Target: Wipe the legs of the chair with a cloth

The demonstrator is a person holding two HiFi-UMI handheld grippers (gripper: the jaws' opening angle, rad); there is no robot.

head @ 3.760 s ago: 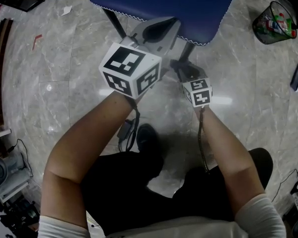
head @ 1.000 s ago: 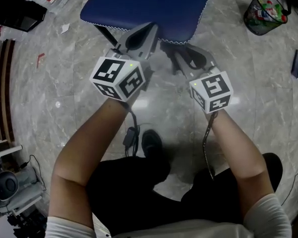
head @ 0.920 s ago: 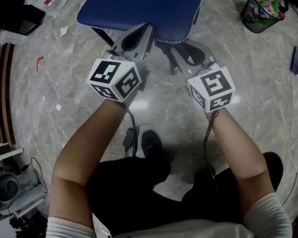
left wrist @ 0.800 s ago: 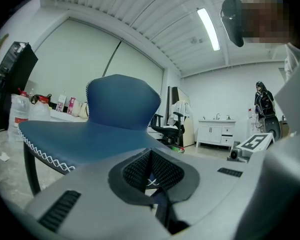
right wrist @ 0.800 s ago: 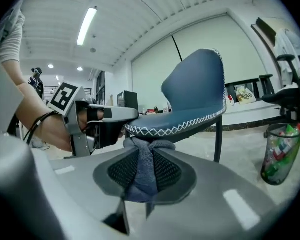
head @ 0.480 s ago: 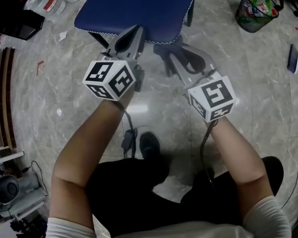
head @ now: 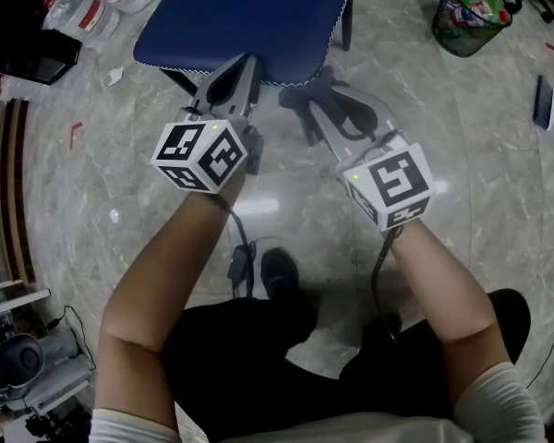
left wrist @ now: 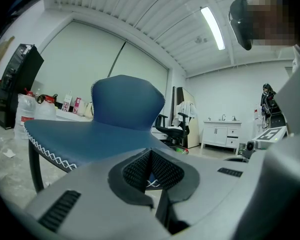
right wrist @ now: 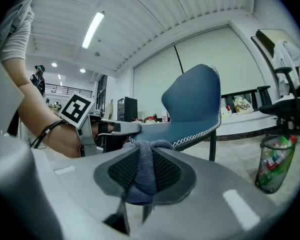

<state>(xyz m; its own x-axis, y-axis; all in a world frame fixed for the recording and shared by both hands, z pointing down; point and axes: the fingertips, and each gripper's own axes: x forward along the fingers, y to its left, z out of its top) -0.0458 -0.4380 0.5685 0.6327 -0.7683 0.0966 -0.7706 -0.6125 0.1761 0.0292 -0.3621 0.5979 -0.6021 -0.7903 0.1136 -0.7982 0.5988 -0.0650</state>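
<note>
Holds a blue-grey cloth (right wrist: 142, 176) pinched between the fingers (right wrist: 167, 171) of the right gripper (right wrist: 142, 146), the wad bulging out past the tips. Shows the left gripper (left wrist: 151, 153) with fingers closed tip to tip on nothing, only a sliver of seat edge visible through the slit behind them. Hangs both just short of the front edge of the blue chair (head: 249, 12), above the stone floor (head: 499, 155), no leg touched yet.

Puts the likeliest leg (right wrist: 211, 143) ahead and to the right of the cloth: thin, dark, upright from seat to floor. Calls, probably, for a drop below seat height, a swing right, then strokes up and down its length. Leaves another leg (left wrist: 35, 170) on the left, nearer the empty fingers than the cloth.
</note>
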